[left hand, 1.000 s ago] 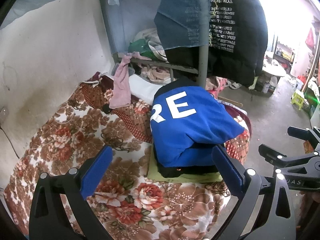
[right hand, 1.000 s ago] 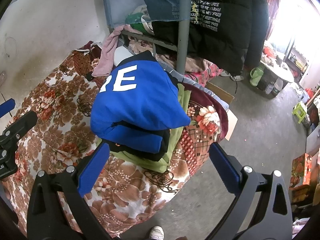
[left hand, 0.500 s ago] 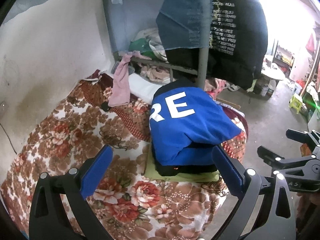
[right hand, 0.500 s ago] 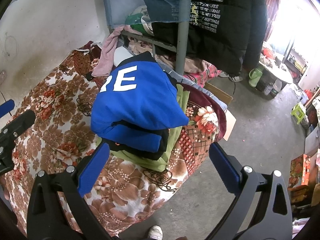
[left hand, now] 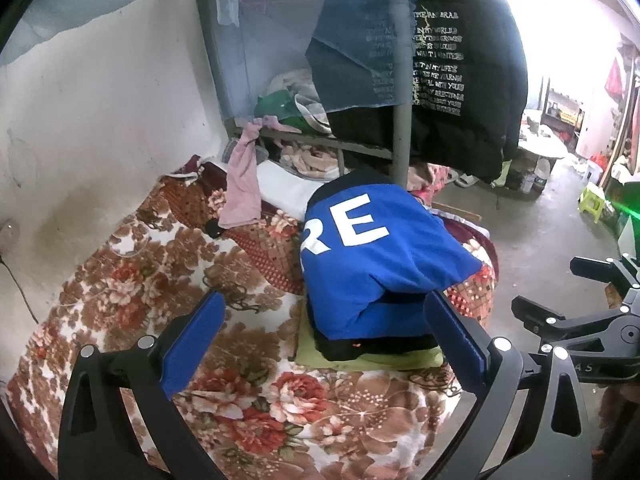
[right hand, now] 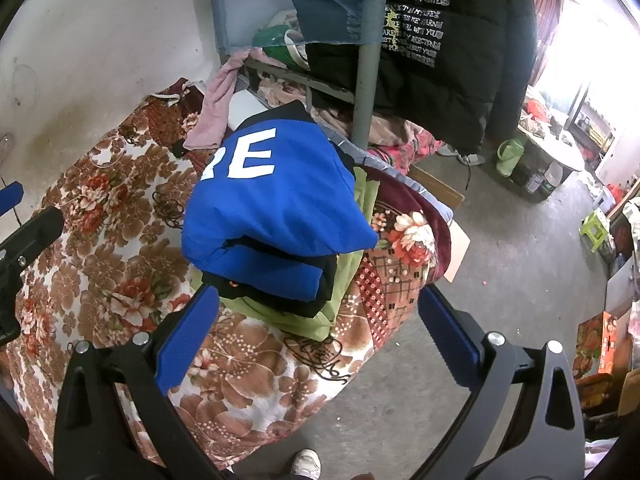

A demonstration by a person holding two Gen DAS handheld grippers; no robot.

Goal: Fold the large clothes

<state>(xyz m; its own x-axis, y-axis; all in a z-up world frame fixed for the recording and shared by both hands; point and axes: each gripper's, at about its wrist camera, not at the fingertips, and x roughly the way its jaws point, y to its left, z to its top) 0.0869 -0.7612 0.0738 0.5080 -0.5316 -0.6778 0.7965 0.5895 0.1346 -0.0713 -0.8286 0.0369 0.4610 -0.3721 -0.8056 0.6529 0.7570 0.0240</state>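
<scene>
Since a second ago we have barely drifted. Our left gripper [left hand: 320, 344] and right gripper [right hand: 316, 332] hang spread and empty; the soft, floppy blue garment [left hand: 372, 264] lies folded at twelve o'clock, best pinched at its corners.

Bed w/ floral blanket [left hand: 132, 280] in brown, red & white covers the whole top, edge hanging toward the concrete floor [right hand: 500, 280]. On it, near the far right corner: flat green garment [left hand: 372, 360], w/ a folded stack on top (blue jacket [left hand: 372, 256] uppermost, black layer under). A pink cloth [left hand: 242, 188] drapes down onto the blanket's far end by the wall. A white folded item [left hand: 284, 192] lies just beside it.
</scene>
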